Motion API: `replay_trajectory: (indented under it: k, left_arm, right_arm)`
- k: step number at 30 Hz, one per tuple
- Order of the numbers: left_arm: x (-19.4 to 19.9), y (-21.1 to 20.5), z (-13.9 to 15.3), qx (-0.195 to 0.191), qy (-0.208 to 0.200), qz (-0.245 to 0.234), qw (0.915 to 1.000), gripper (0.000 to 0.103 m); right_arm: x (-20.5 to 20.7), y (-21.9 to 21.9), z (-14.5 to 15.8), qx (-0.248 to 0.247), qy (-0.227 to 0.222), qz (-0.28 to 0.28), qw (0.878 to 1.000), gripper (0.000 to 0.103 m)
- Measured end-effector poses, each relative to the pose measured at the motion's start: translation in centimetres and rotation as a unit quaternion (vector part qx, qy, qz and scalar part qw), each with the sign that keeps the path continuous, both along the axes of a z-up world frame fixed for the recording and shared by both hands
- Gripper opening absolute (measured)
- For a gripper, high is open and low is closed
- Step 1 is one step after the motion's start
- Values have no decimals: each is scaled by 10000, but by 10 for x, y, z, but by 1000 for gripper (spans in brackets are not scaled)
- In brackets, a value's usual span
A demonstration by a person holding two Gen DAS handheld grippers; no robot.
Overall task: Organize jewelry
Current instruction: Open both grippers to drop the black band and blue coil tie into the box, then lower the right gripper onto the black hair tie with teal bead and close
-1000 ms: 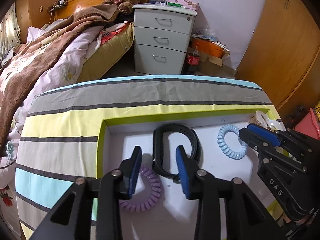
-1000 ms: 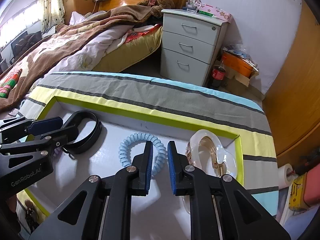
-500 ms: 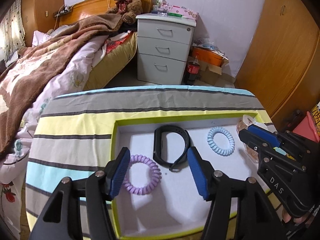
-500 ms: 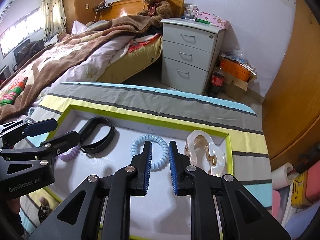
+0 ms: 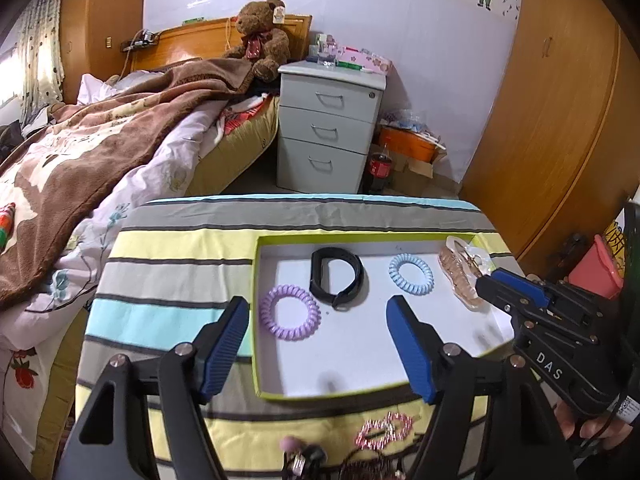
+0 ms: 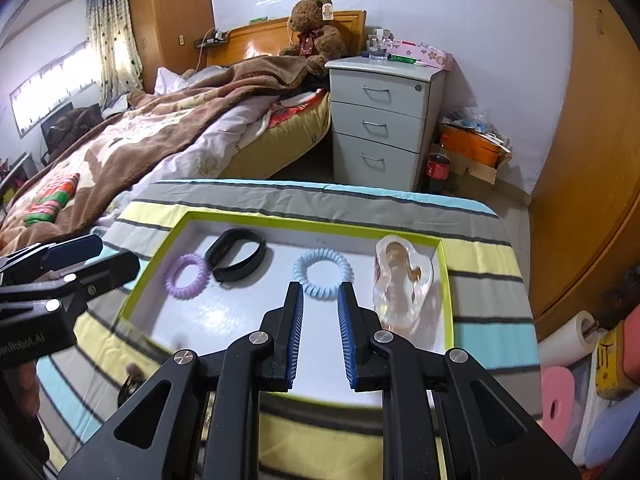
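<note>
You are in a bedroom, with a bed (image 5: 100, 152) off to your left and a grey drawer unit (image 5: 330, 128) beyond a worktop (image 5: 176, 240) covered in striped cloth. On it, ahead of both grippers, sits a shallow white tray (image 5: 360, 360) with a lime-green rim.

Your left gripper (image 5: 318, 350) hangs above the tray's near left part; its jaws have just been opening and stand wide, with nothing between them. Just ahead of it lies a purple coil hair tie (image 5: 290, 312), and beyond that a black band (image 5: 336, 276), touching or nearly touching the tie. Below this gripper, on the cloth outside the tray, lies a pink sparkly clip (image 5: 384, 430).

Your right gripper (image 6: 319, 334) hovers over the tray's near edge, jaws narrow and empty. Straight ahead of it lies a light blue coil hair tie (image 6: 323, 274); to its right, against the tray's right wall, lies a clear hair claw (image 6: 402, 284).
</note>
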State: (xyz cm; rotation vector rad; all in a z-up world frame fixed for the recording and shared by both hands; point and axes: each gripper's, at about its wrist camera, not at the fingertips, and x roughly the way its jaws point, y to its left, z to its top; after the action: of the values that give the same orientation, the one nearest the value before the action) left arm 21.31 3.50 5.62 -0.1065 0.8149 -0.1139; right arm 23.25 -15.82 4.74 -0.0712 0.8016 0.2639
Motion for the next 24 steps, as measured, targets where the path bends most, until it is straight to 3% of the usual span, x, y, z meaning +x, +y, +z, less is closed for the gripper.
replay_trajectory:
  k: [10,24]
  left_arm:
    - [-58,28,8,-276,-307,208,9989,77]
    - [-112,66,-21,-605,-144,575,9964,78]
  right_arm:
    - [-48,-6,-7,381,60,262,9989,26]
    - [-101,16,-49,498,453,1054,9922,26]
